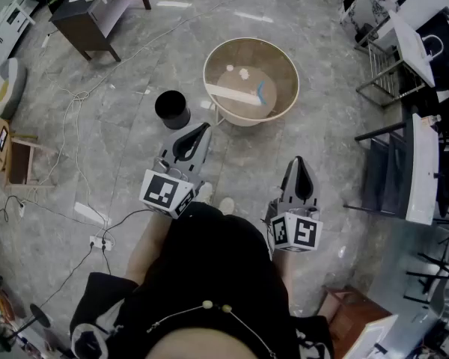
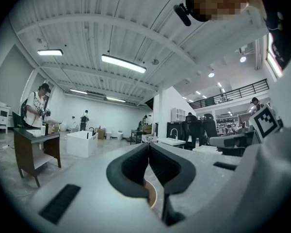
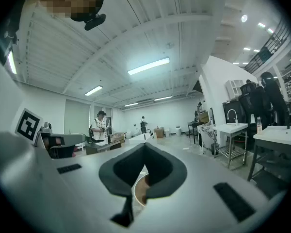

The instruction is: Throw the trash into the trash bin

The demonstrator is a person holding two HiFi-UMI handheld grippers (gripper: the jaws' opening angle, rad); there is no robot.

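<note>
Head view, floor (image 1: 135, 155): you stood on grey marbled stone, and a white cable (image 1: 69, 118) trailed across its left side.
Trash bin (image 1: 280, 64): a wide, round tan tub sat on the floor ahead of you, beyond both claws.
Dark desk (image 1: 90, 13): it stood at the far upper left, well apart from the bin.
Left claw (image 1: 203, 128): you held it level, with its tip near the bin's near-left rim. In the left gripper view its pads (image 2: 133, 166) were clenched together with nothing between them.
Right claw (image 1: 298, 161): you held it level on your right, farther back from the bin than the left one. In the right gripper view its pads (image 3: 128, 171) were closed on nothing.
Black container (image 1: 172, 109): a small dark cylinder stood upright on the floor just left of the bin, ahead of the left claw.
Trash: a long white strip (image 1: 232, 94) with a blue end lay on the bin's bottom, and small white scraps (image 1: 244, 72) lay just beyond it, also inside.
</note>
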